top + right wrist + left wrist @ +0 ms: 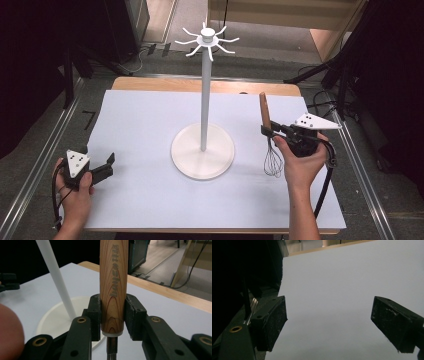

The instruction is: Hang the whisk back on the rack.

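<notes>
A whisk with a wooden handle (264,110) and a wire head (273,161) is held upright, handle up, at the table's right. My right gripper (270,131) is shut on the lower part of the handle (114,287), its pads pressed against both sides. A white stand rises from a round base (202,151) at the table's middle, its pole (204,100) ending in a crown of hooks (207,41). In the right gripper view the pole (57,275) stands just left of the handle. My left gripper (106,166) rests open near the table's front left, nothing between its pads (272,322).
A white sheet (145,125) covers the wooden table (150,84). Metal rails (45,155) run along both sides of the table. Cables and dark stand legs (325,70) lie on the floor behind.
</notes>
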{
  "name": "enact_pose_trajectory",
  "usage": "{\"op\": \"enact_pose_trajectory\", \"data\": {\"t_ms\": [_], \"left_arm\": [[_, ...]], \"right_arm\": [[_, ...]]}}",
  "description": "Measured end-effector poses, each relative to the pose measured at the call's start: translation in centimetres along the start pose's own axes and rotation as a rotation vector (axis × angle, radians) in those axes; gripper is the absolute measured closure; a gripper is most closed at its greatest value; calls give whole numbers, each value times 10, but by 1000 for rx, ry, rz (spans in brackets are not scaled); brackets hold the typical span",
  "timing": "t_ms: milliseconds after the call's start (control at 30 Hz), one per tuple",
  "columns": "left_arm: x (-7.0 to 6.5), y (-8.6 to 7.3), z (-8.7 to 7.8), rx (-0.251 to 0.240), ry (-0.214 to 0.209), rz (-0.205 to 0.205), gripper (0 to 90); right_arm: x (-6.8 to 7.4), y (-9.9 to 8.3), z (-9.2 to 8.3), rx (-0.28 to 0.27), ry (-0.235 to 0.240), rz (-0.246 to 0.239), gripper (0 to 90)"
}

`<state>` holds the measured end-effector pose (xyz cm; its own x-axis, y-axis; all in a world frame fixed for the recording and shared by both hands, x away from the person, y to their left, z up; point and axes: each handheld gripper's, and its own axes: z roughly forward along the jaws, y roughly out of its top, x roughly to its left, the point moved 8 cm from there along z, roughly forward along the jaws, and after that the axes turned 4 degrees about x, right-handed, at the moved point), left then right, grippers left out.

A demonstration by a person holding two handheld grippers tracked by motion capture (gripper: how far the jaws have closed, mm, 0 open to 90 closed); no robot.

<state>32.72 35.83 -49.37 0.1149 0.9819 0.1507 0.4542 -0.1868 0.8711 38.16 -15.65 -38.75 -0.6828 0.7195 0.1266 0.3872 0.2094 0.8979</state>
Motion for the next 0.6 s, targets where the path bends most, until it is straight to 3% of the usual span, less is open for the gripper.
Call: {"op": "enact_pose_trajectory", "data": {"t_ms": [167, 233, 333, 600], "left_arm": [[0, 0, 0, -1, 0, 0, 142], [0, 0, 0, -4, -1, -3, 142], [0, 0, 0, -4, -3, -4, 142], [0, 0, 0, -3, -3, -9, 141]], "right_arm": [[7, 6, -3, -34, 14, -15, 704], [11, 12, -7, -69, -19, -42, 703], [14, 15, -9, -92, -20, -46, 703], [19, 25, -14, -179, -8, -22, 702]]}}
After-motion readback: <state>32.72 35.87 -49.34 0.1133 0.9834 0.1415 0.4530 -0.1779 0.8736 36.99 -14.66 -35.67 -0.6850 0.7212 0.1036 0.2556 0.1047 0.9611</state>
